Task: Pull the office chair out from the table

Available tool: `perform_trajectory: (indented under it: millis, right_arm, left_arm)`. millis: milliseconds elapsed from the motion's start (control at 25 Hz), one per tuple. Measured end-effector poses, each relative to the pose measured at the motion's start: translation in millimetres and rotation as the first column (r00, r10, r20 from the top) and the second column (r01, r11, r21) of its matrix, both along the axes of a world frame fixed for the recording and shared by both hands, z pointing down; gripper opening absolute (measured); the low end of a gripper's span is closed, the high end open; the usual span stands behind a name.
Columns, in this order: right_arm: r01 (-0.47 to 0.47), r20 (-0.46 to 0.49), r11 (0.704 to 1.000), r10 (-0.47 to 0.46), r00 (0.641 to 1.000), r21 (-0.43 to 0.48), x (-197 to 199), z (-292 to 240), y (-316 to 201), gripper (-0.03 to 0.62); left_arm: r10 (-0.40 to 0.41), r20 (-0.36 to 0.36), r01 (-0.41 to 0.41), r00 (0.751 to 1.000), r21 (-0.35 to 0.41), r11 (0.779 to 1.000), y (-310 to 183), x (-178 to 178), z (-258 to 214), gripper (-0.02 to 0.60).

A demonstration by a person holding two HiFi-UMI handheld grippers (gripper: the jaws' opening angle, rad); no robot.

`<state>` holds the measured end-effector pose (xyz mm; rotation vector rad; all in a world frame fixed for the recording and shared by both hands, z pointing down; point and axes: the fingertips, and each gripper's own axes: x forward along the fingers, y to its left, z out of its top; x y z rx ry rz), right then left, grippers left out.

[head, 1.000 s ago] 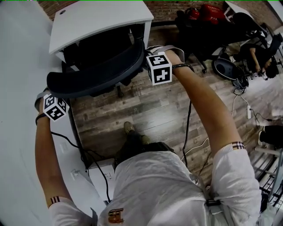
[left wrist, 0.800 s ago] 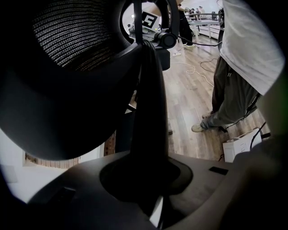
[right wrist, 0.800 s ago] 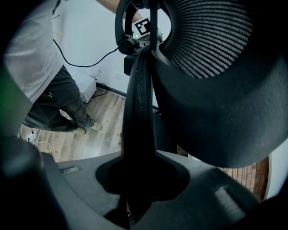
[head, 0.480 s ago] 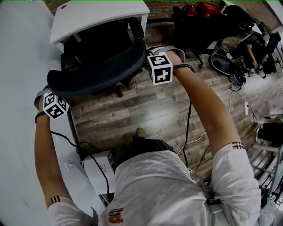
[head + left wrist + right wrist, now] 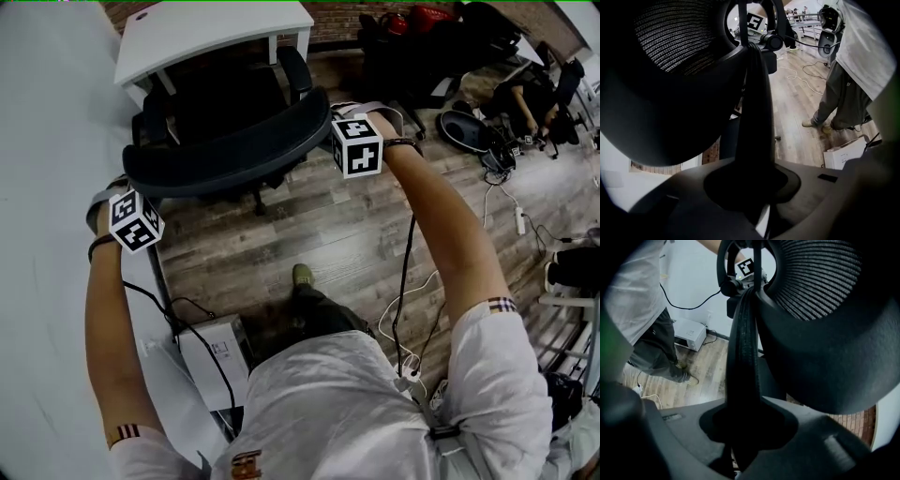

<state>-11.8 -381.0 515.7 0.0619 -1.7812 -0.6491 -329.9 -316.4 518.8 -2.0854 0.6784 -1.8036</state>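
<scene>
A black office chair with a mesh back (image 5: 225,150) stands in front of the white table (image 5: 206,33), its seat partly out from under the tabletop. My left gripper (image 5: 125,192) is at the left end of the backrest and my right gripper (image 5: 330,131) at the right end. In the left gripper view the jaws are shut on the backrest's thin black edge (image 5: 754,108), which runs up from the left gripper (image 5: 752,187). The right gripper (image 5: 743,427) is likewise clamped on the backrest's other edge (image 5: 743,348). Each gripper's fingertips are hidden behind the chair in the head view.
A white wall (image 5: 47,141) runs along the left. A white box (image 5: 211,352) and cables (image 5: 408,281) lie on the wood floor by the person's foot (image 5: 302,275). Dark chairs and bags (image 5: 422,47) crowd the back right, where a seated person (image 5: 525,103) is.
The chair has rolled away from the table toward the person, showing more of its seat and armrests. Both grippers have come back with it, and the person's feet have stepped back.
</scene>
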Motion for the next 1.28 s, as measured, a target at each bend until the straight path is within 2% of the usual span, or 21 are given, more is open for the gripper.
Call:
perform_trajectory:
  millis: [920,1080,1280]
  right_arm:
    - [0.01,0.004,1.0,-0.01,1.0,0.005,40,-7,159,0.092]
    - [0.016,0.012,1.0,-0.017,1.0,0.012,42,-9,180,0.092]
    - [0.02,0.009,1.0,-0.02,1.0,0.006,49,-9,210,0.092]
  left_arm:
    - [0.004,-0.008,-0.004,1.0,-0.016,1.0,159,41,-3,0.074]
    - [-0.031,0.006,0.031,1.0,-0.022,0.999,183,36,-2,0.074]
    - [-0.033,-0.003,0.033,0.999,-0.03,0.999,213,45,0,0.075]
